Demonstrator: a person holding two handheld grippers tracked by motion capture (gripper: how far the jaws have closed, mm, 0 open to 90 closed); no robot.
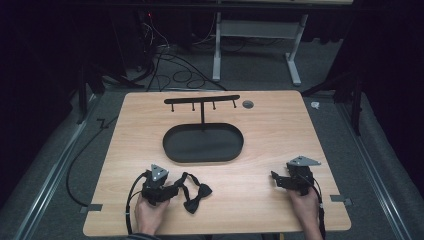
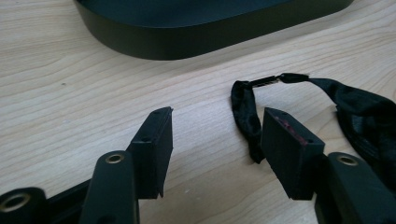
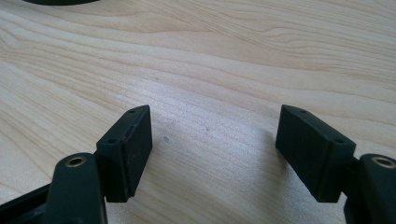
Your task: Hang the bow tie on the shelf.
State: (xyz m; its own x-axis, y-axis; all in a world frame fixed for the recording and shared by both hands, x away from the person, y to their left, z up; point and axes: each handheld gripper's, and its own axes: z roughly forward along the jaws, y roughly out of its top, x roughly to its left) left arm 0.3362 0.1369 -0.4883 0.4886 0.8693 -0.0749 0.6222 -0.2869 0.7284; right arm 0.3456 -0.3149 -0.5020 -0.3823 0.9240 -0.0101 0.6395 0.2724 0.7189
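Light wood grain all over this surface (image 1: pixel 260 200), and everything on it is black. Nearest the person, the left hand (image 1: pixel 150 212) holds the left gripper (image 2: pixel 215 140) low over the near left part of the surface, jaws spread wide with nothing between them but bare wood. The bow tie (image 1: pixel 197 196) lies flat just to the right of that gripper, on the near left part of the surface. Its strap (image 2: pixel 247 116) loops back toward the gripper, and in the left gripper view the strap runs right up against the outer side of the right-hand jaw, so beside the jaw, not inside the gap. There's a small metal clasp (image 2: pixel 266 81) on the strap at the far end of the loop. Can't tell if the strap actually touches the jaw.

Over on the near right, the right hand (image 1: pixel 306 205) holds the right gripper (image 3: pixel 215 144), also with jaws well apart, hovering over plain wood with nothing in it. It's well apart from the bow tie.

Farther in, around the middle of the surface, sits an oval tray (image 1: pixel 172 150), and a thin post rises from its far edge to a crossbar with little hooks (image 1: pixel 202 99). Just right of the bar's end there's a small round grey cap (image 1: pixel 247 104) in the surface.
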